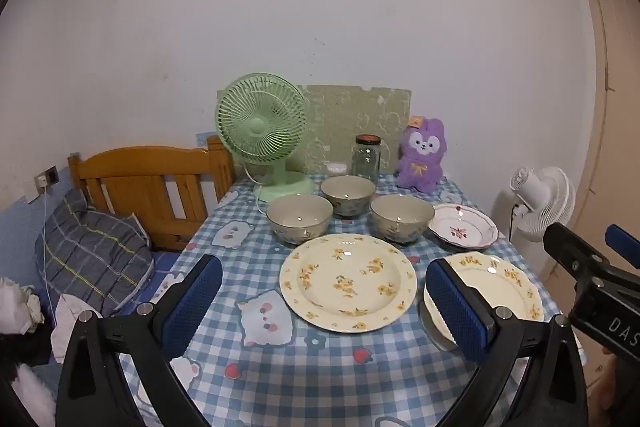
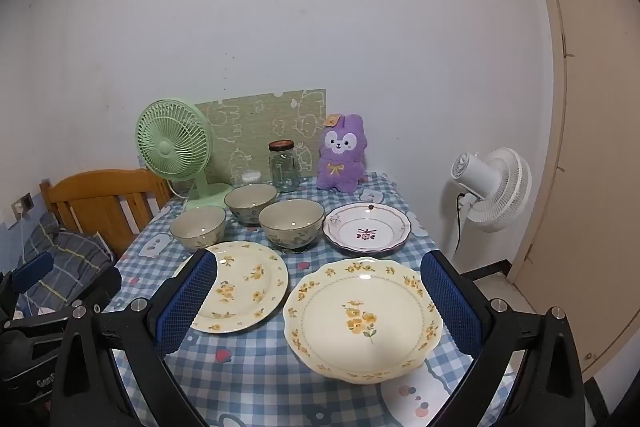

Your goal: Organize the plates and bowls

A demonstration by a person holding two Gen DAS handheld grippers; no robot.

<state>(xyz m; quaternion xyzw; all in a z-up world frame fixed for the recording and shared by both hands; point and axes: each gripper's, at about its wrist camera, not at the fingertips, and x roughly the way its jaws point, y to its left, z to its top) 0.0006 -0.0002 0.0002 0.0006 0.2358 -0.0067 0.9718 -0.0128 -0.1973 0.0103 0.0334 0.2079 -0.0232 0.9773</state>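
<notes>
Cream flowered plates [image 2: 362,319] and bowls [image 2: 291,223] sit upright, rims up; both grippers' jaws gape, gripping nothing.

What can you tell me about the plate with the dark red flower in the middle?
The red-flower plate is white and glossy, like glazed ceramic, with a wavy, scalloped rim edged in dark red. A small dark red flower design sits in its shallow middle, with tiny marks on the rim. It lies flat and right side up on the checked tablecloth, at the table's right side, in front of the purple plush toy and beside the nearest bowl. It holds nothing, and neither gripper touches it.
</notes>
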